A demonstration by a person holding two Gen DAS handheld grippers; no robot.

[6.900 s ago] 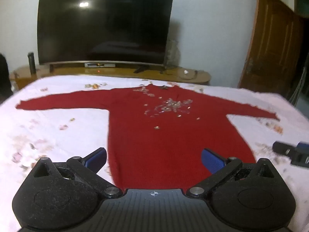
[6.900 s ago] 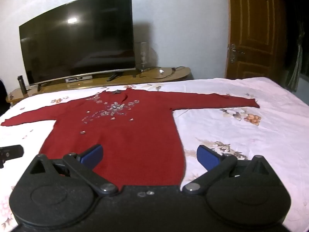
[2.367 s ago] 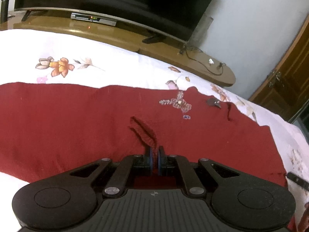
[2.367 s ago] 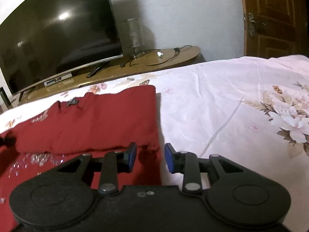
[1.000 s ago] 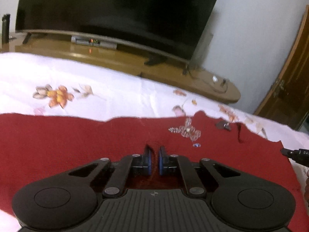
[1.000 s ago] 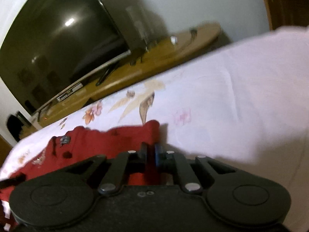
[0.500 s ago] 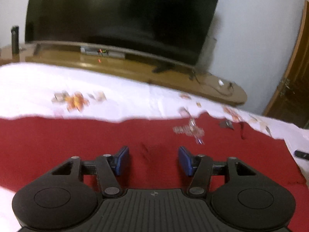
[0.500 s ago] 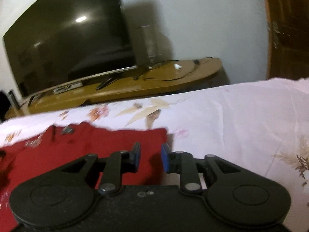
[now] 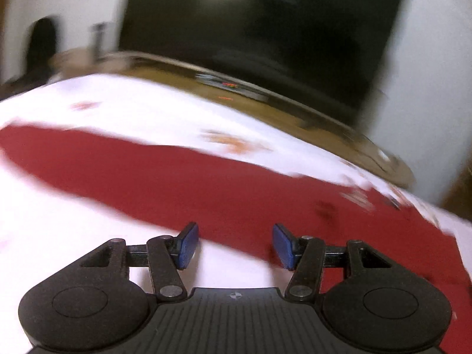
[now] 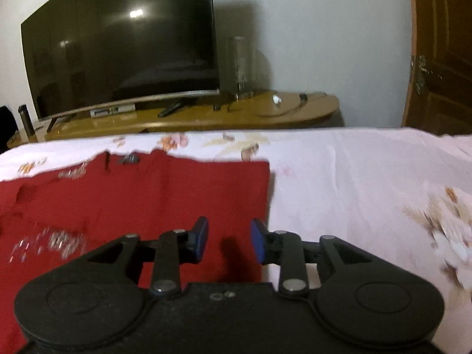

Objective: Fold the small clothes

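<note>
**Both grippers spread above the red sweater**

Red sweater (image 10: 165, 194) spread flat on the flowered bedsheet (image 10: 354, 177), on the near side of the television (image 10: 118, 44). Right sleeve folded in across the chest, giving a straight vertical edge on the right side of the garment; sequins blurred at lower left in the right wrist view.

Right gripper (image 10: 229, 239) held low and roughly level over the sweater, aimed toward the television. Fingers parted, nothing between the blue pads (image 10: 201, 237); only red cloth seen through the gap. Folded right edge of the sweater running just under the right-hand finger. Contact with the cloth impossible to judge from this angle.

Left gripper (image 9: 233, 244) tilted, horizon sloping down to the right, whole left wrist view smeared by motion. Fingers wide apart, pads (image 9: 186, 246) empty. Gap sitting over the lower edge of the sweater (image 9: 206, 183), white bedsheet (image 9: 73, 236) showing directly between the fingers and red cloth just beyond. Left sleeve stretched out long toward the left of the view, away from the body of the garment. Television (image 9: 259, 23) looming large above the wooden stand (image 9: 324, 129), bedsheet lying between stand and sweater.

Wooden door (image 10: 442, 59) to the right of the television in the right wrist view.
</note>
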